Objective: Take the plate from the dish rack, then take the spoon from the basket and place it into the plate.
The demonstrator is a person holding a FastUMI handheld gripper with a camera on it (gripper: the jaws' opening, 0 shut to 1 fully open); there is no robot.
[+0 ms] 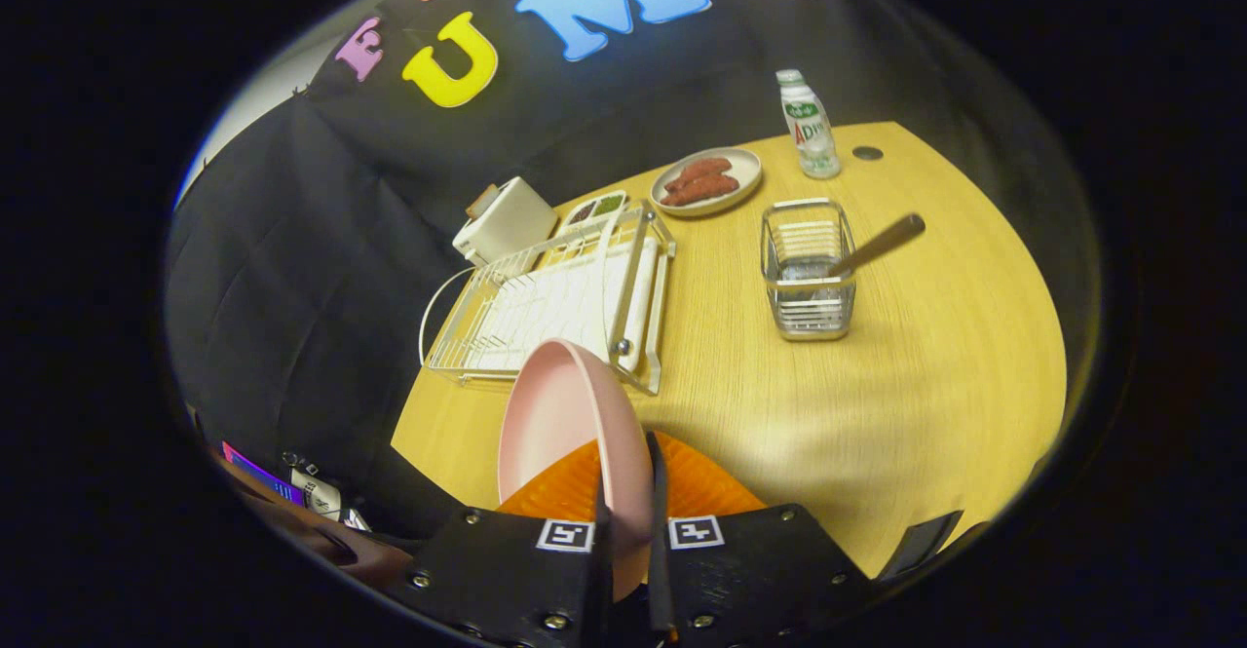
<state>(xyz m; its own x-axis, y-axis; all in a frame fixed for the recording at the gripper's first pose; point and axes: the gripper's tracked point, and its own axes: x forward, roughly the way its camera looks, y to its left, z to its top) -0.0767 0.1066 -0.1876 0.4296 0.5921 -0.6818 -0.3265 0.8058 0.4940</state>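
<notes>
Surface (916, 375): light wood grain, curved edge. White wire dish rack (546, 307) sits on it. White box-like appliance (504, 221) beside rack. Wire basket (807, 270) holding spoon (875, 246), well apart from rack. Beyond: plate of sausages (707, 181), bottle (808, 126) upright, small dark disc (867, 153) near bottle.

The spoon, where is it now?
In the gripper view the spoon stands in the wire basket on the table, its handle leaning out to the right, beyond the fingers and right of the white dish rack, in front of the bottle.
</notes>
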